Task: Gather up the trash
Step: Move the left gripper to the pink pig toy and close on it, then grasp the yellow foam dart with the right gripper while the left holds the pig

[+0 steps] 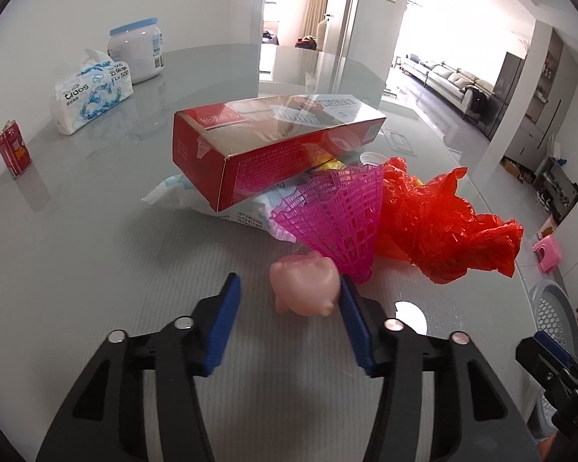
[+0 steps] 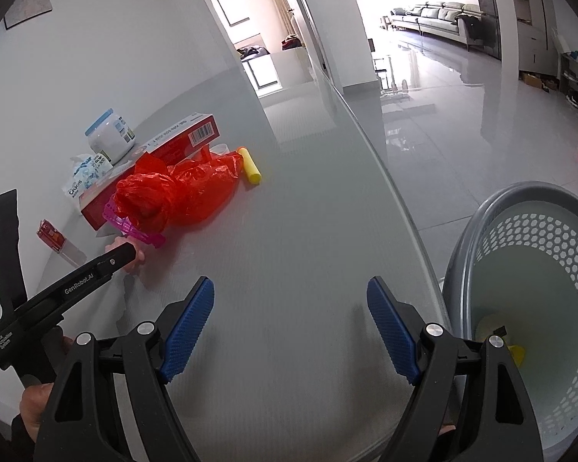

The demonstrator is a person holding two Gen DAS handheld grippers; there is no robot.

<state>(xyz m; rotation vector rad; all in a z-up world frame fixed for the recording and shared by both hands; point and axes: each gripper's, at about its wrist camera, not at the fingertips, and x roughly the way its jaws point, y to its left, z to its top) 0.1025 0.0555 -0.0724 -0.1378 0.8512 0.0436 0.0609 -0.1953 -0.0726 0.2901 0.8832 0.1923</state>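
A pale pink rubbery toy (image 1: 306, 283) lies on the grey table between the fingertips of my open left gripper (image 1: 289, 287), against the right pad. Behind it is a trash pile: a magenta plastic mesh cone (image 1: 337, 215), a crumpled red plastic bag (image 1: 443, 223), a red carton (image 1: 266, 146) on a white wrapper (image 1: 246, 210). In the right wrist view the pile shows at left with the bag (image 2: 189, 188), the carton (image 2: 173, 146) and a yellow tube (image 2: 249, 165). My right gripper (image 2: 291, 323) is open and empty above the table near the grey perforated bin (image 2: 520, 261).
A tissue pack (image 1: 90, 90), a white jar with blue lid (image 1: 136, 52) and a small red can (image 1: 13, 148) stand at the table's far left. The bin sits off the table's right edge, with yellow scraps (image 2: 516, 352) inside. A pink stool (image 1: 547, 254) is on the floor.
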